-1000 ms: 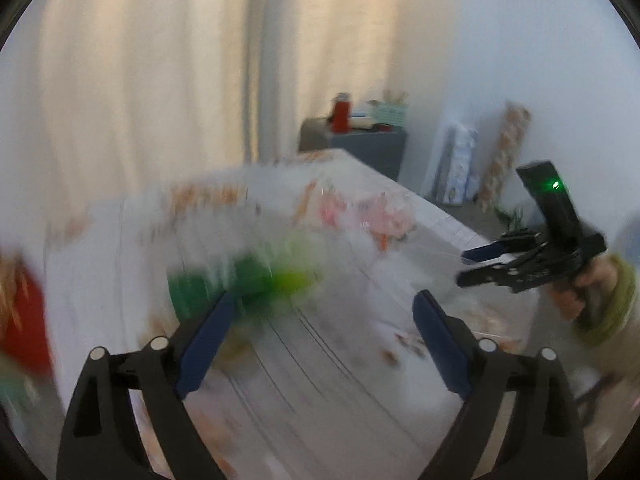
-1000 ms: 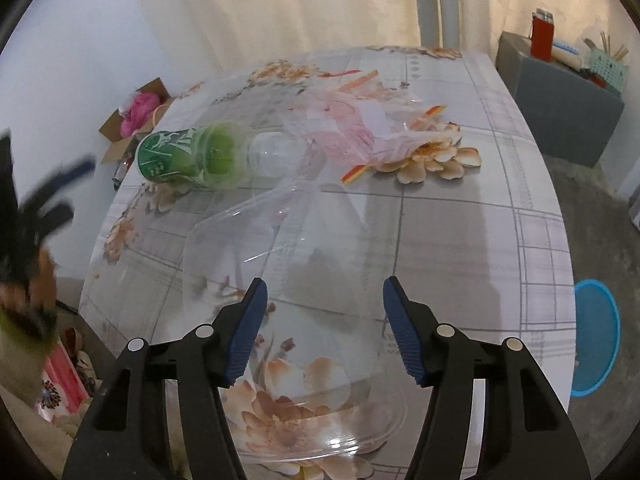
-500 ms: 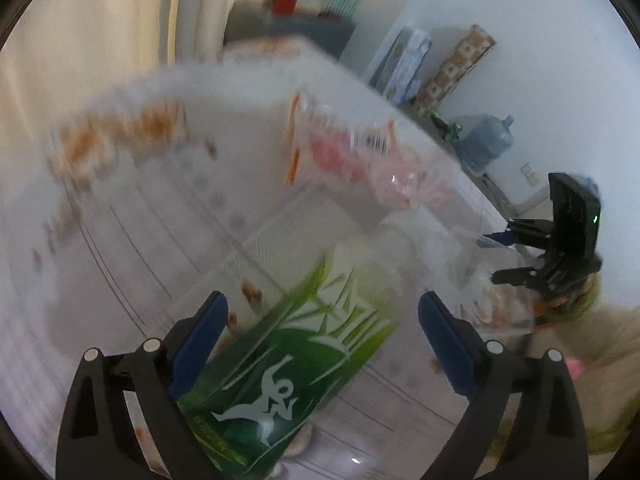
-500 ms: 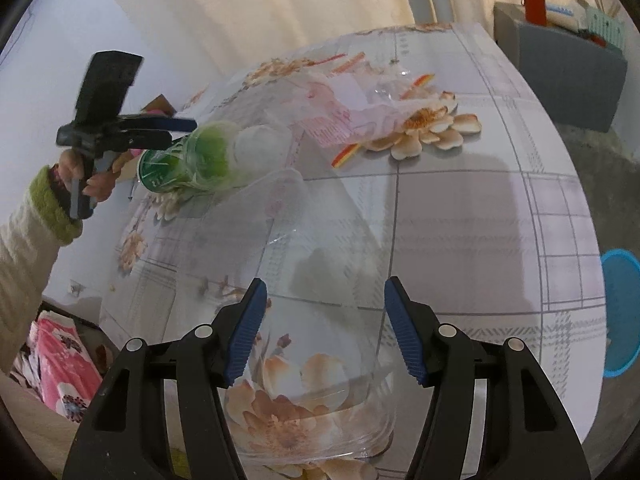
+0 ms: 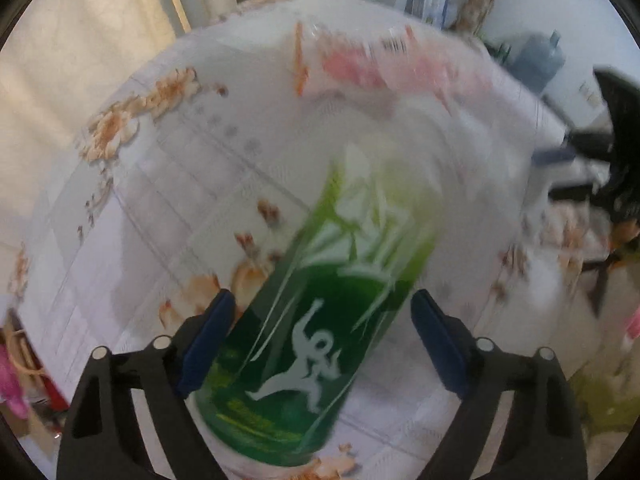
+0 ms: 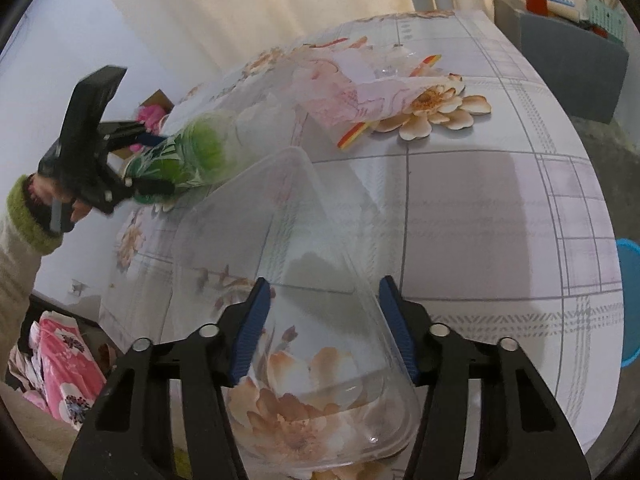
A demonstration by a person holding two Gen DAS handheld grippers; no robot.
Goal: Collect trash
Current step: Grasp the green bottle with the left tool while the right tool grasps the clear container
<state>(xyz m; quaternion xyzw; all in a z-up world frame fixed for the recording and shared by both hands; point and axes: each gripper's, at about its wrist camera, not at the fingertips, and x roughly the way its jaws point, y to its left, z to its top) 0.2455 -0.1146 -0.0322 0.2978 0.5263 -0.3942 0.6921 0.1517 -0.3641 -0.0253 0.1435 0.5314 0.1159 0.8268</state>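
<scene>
A green plastic bottle [image 5: 320, 320] lies on the flowered table; it also shows in the right wrist view [image 6: 188, 156]. My left gripper [image 5: 320, 328] is open with its jaws on either side of the bottle's base; it shows at the left of the right wrist view [image 6: 156, 160]. A clear plastic container [image 6: 312, 320] lies near the table's front edge. My right gripper [image 6: 326, 320] is open around its near end. A pink crumpled plastic wrapper [image 6: 360, 84] lies farther back, also in the left wrist view [image 5: 360, 64].
The table [image 6: 500, 208] has a flowered cloth. A grey cabinet [image 6: 560, 64] with a red item stands at the back right. A blue bin [image 6: 630, 300] is on the floor at right. A box with pink things [image 6: 150, 114] sits beyond the left edge.
My left gripper has swung down to the green bottle, which now lies between its open jaws. My right gripper has stayed open around the clear container.
</scene>
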